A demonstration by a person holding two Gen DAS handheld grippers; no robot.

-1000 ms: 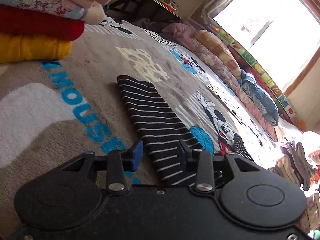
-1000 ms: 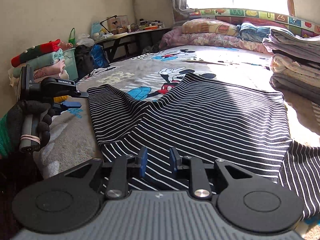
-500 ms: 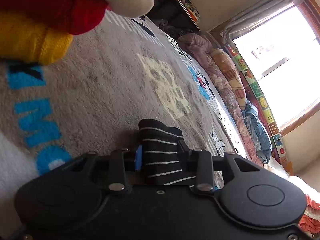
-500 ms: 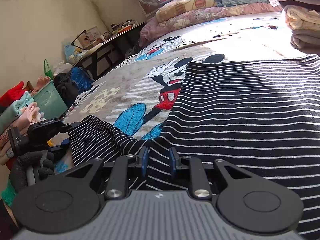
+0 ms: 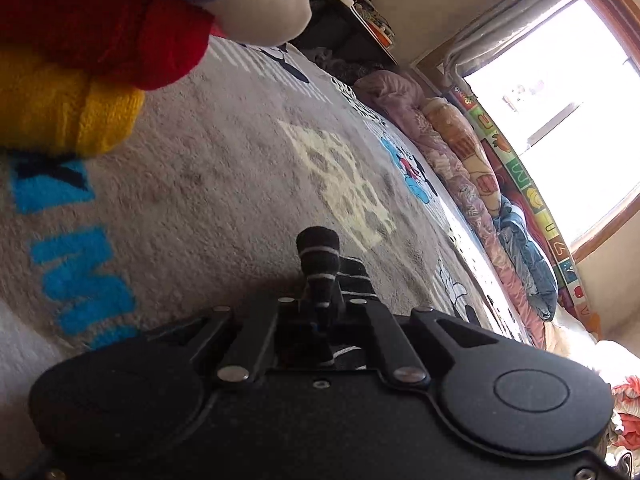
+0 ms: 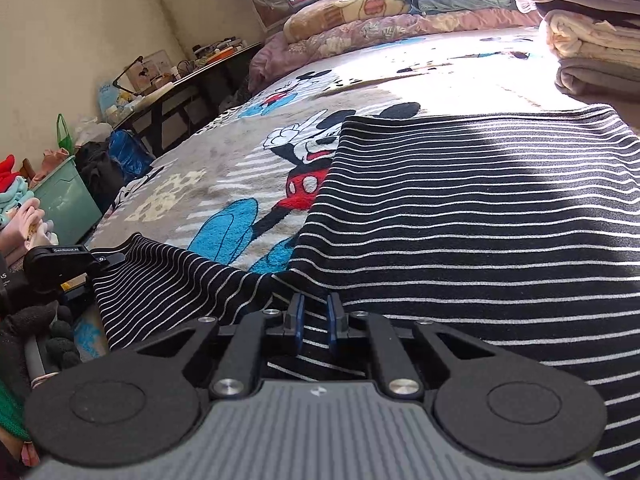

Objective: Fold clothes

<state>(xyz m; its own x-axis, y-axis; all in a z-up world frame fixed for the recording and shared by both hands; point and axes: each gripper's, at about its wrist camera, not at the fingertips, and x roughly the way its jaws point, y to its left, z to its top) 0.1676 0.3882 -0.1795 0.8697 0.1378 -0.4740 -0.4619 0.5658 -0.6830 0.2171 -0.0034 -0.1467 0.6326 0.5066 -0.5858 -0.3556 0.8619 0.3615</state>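
Striped garment (image 6: 460, 216), black with thin white lines, is spread on the cartoon-print blanket (image 6: 240, 168) of a bed, with its sleeve (image 6: 160, 276) drawn out toward the left. A second ago the left gripper (image 5: 320, 304) was held open above the sleeve; half a second ago the cuff had been taken between the fingers, and now the jaws are clamped on it, so that a bunched roll of striped cloth (image 5: 319, 256) sticks up past the fingertips. In the right wrist view the left gripper (image 6: 92, 264) is seen at the sleeve's end beside a gloved hand (image 6: 44, 328). The right gripper (image 6: 314, 316) has been lowered close to the garment near the underarm; its jaws are parted by a narrow gap and no cloth is seen gripped between them. The sleeve is therefore judged secured, and a fold of it across the body appears ready to be made. Folded clothes (image 5: 80, 60) are stacked at the left.
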